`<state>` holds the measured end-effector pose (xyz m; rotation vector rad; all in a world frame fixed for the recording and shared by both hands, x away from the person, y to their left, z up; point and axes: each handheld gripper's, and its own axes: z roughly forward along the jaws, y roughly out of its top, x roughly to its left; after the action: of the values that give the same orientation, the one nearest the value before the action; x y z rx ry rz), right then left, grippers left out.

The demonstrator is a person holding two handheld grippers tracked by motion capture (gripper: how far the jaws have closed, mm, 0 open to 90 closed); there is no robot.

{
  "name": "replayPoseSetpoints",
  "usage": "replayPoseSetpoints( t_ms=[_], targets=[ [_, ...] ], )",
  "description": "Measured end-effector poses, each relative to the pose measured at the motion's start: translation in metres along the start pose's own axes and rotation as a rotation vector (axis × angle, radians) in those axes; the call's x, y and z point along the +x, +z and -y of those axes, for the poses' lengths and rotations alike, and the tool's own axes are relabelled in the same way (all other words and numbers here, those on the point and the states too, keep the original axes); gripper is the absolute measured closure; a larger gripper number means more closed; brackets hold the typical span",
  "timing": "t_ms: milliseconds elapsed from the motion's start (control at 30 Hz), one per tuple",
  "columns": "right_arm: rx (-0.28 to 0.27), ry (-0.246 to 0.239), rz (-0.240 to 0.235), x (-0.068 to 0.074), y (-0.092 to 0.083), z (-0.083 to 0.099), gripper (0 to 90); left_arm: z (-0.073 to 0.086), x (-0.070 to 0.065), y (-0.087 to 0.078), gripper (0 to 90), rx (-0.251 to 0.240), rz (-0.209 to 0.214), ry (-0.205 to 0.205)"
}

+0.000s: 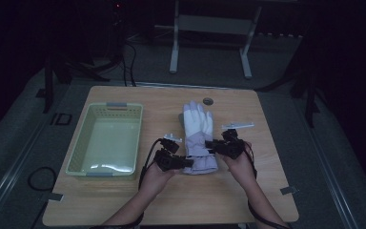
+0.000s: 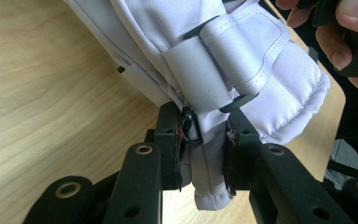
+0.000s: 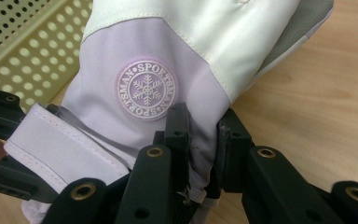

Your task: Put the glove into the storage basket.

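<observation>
Lilac glove (image 1: 198, 138) cuff edges clamped in both grippers' fingers, basket (image 1: 78, 157) well apart leftward.

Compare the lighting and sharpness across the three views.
High view: dim, surroundings nearly black, glove and basket soft, glare on the basket floor. Left gripper view: bright, glove sharp. Right gripper view: bright, snowflake badge crisp, basket corner slightly soft.

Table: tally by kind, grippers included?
Glove: 1
Basket: 1
Grippers: 2, left gripper and right gripper, both shut on the glove
Total: 4
</observation>
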<state>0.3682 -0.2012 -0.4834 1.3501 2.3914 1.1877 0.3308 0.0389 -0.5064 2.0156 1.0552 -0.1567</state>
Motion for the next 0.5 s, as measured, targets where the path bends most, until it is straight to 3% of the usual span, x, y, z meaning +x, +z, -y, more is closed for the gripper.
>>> replayPoseSetpoints(
  t_ms=[233, 500],
  targets=[
    [-0.023, -0.036, 0.001, 0.017, -0.005, -0.013, 77.4, -0.003, 0.001, -0.02, 72.2, -0.003, -0.01, 0.041],
    [-0.035, -0.068, -0.003, 0.035, -0.002, -0.024, 77.5, -0.003, 0.008, -0.042, 72.2, 0.003, -0.014, 0.044]
  ],
)
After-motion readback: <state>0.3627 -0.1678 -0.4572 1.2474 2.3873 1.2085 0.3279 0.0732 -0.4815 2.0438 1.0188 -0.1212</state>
